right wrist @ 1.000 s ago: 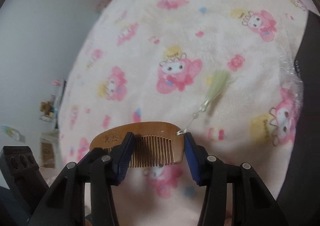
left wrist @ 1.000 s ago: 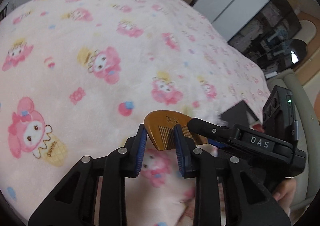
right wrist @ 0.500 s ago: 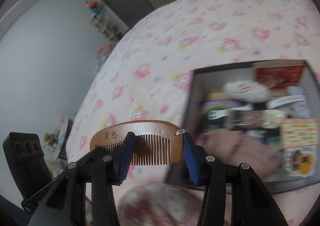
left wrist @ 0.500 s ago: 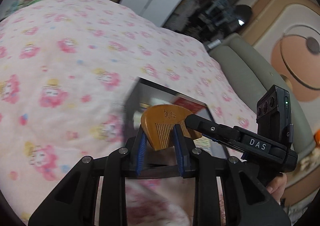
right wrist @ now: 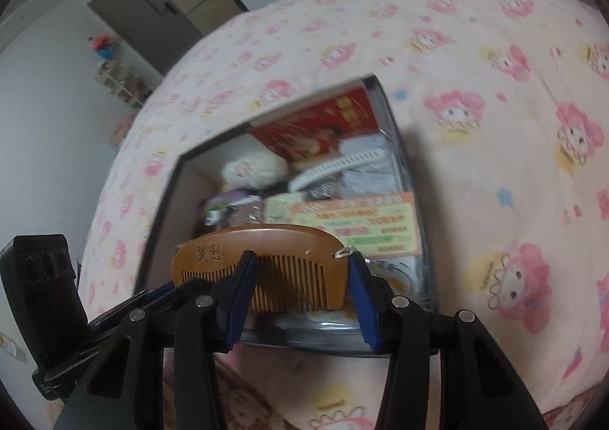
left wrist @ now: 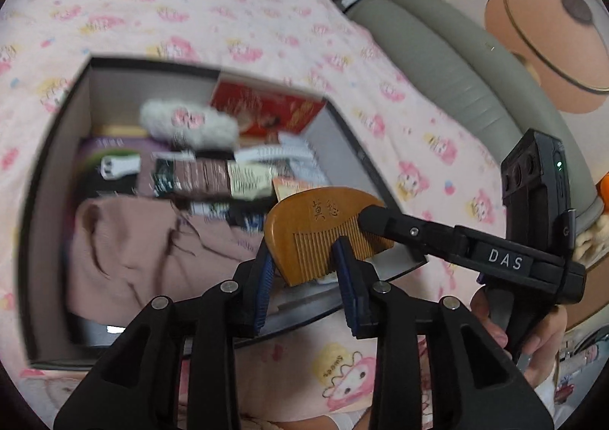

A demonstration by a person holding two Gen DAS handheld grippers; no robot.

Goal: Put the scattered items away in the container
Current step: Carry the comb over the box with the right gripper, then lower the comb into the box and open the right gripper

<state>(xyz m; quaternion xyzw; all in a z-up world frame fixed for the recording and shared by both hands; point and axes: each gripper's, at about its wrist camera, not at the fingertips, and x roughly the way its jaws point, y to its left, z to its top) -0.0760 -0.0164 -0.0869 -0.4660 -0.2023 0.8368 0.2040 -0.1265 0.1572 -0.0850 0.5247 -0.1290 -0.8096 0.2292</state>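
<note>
Your wooden comb [right wrist: 262,266] sits crosswise between both grippers, hanging just ahead of them over the near edge of the open box [left wrist: 57,117] — not yet inside. The right gripper [right wrist: 300,281] is partly closed on the comb's loop end and mid-teeth, pads pressing. The left gripper [left wrist: 304,262] has just been opening; the comb's other end is still between its pads, though whether they still press I cannot tell.

If you let go now, the comb could catch the box's near wall and tip out onto the pink blanket [right wrist: 495,68]. The loosening left side may also let it swing.

The comb is amber, half-moon-backed, fine-toothed, with two carved characters and a small metal loop [right wrist: 344,251].
</note>
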